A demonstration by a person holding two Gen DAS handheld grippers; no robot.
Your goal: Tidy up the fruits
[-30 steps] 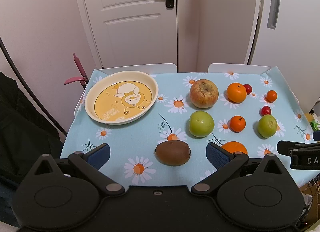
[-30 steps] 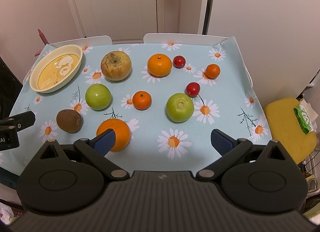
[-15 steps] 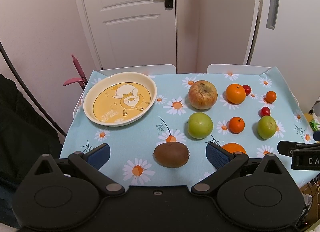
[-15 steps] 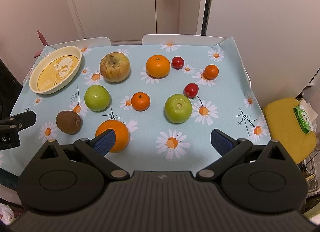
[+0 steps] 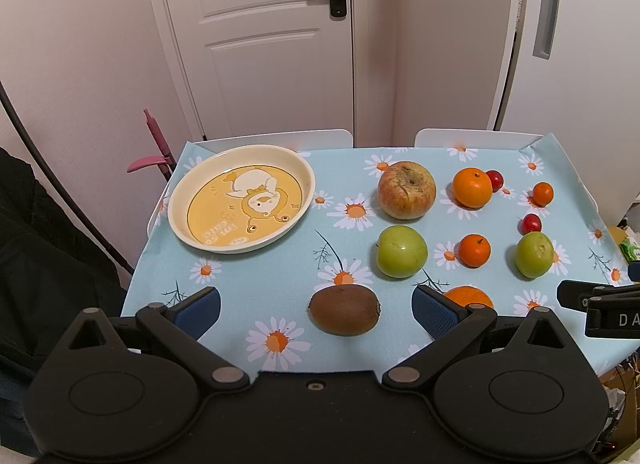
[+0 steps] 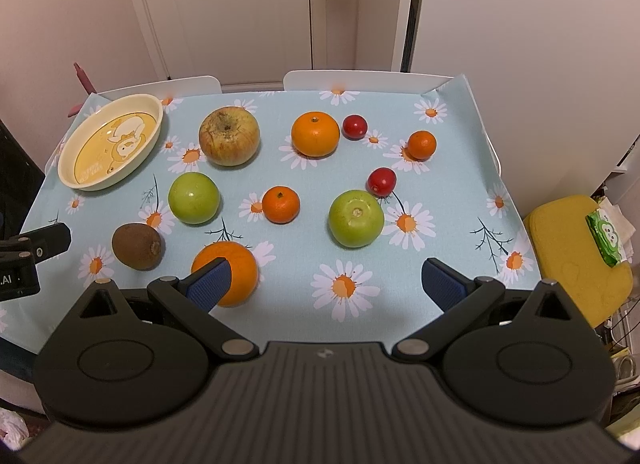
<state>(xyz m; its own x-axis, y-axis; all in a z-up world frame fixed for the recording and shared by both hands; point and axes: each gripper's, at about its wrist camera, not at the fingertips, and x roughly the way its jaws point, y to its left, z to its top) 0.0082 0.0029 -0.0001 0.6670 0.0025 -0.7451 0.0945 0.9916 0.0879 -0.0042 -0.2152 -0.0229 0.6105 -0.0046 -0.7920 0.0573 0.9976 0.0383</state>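
Observation:
A cream and yellow plate [image 5: 182, 199] [image 6: 68, 171] sits empty at the table's far left. Fruits lie loose on the daisy cloth: a brown kiwi [image 5: 344, 310] [image 6: 137, 246], a red-yellow apple [image 5: 406, 189] [image 6: 229, 135], two green apples [image 5: 401, 251] [image 6: 356, 218], several oranges [image 6: 224, 274] [image 5: 472, 187] and two small red fruits [image 6: 382, 181]. My left gripper [image 5: 316, 306] is open and empty, above the near edge with the kiwi between its fingers in view. My right gripper [image 6: 326, 284] is open and empty, its left finger in front of the nearest orange.
A white door [image 5: 272, 43] and wall stand behind the table. Two white chair backs [image 6: 360, 77] line the far edge. A yellow stool [image 6: 568, 252] with a green packet [image 6: 606, 232] stands at the right. A pink handle [image 5: 154, 143] leans at the far left.
Both grippers have drawn back and risen slightly, so the fruits sit a little farther up in the views. Nothing on the table has moved. Both stay open.

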